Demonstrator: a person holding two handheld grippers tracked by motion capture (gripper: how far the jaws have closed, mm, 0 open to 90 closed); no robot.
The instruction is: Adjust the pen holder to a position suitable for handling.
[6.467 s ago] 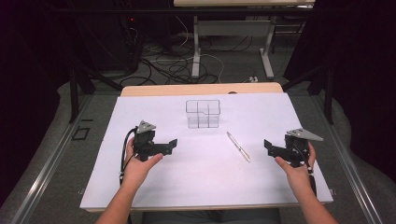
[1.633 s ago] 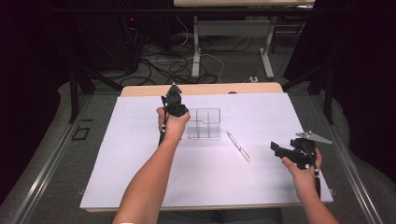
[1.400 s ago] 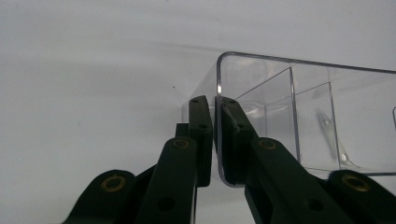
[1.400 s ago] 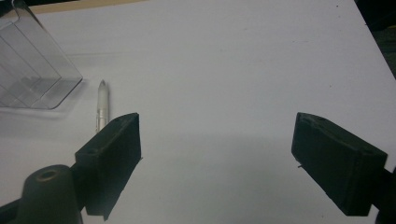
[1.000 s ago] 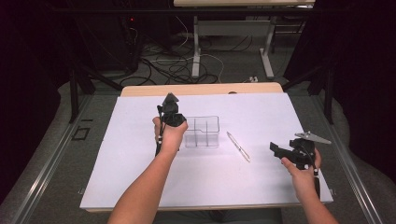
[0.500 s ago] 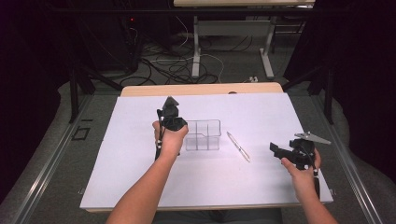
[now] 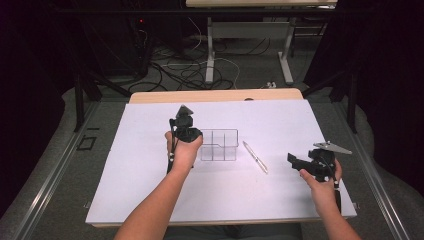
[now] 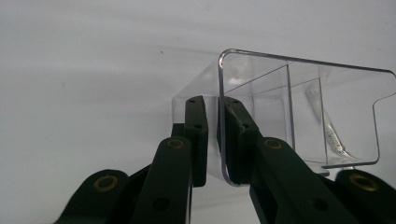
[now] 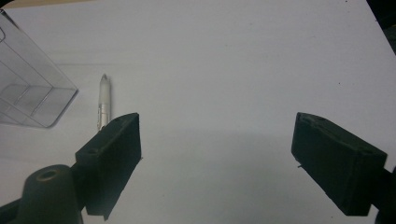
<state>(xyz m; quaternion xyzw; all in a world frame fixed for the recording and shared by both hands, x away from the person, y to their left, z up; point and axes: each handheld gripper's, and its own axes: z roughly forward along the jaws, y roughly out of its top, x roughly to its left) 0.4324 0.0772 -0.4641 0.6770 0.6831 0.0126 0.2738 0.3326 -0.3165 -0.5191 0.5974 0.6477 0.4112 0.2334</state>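
The left gripper (image 7: pixel 192 134) holds the clear box (image 7: pixel 219 145) by its side wall. In the left gripper view the two black fingers (image 8: pixel 197 135) are pressed together on this thin wall, one finger outside the box and the other finger inside it, so the wall stands between them and both touch it. The box reaches away from the fingertips, and its inner dividers are seen through the clear plastic beyond them. The box stands on the white table (image 7: pixel 150 190), and in the high view it is directly to the right of the left hand (image 7: pixel 182 152).

The pen (image 7: pixel 255 157) lies flat on the table, just beside the far side of the box from the left fingers, and does not touch it. In the left gripper view the pen shows through the walls of the box.

The right gripper (image 7: pixel 296 161) is well apart from the box, near the right edge of the table, and the right hand (image 7: pixel 320 185) holds it. Its fingers (image 9: pixel 114 158) are spread wide and nothing is between them. In the right gripper view the pen (image 9: pixel 103 101) lies just beyond the left finger, and a corner of the box (image 9: pixel 28 93) is farther to that same side.
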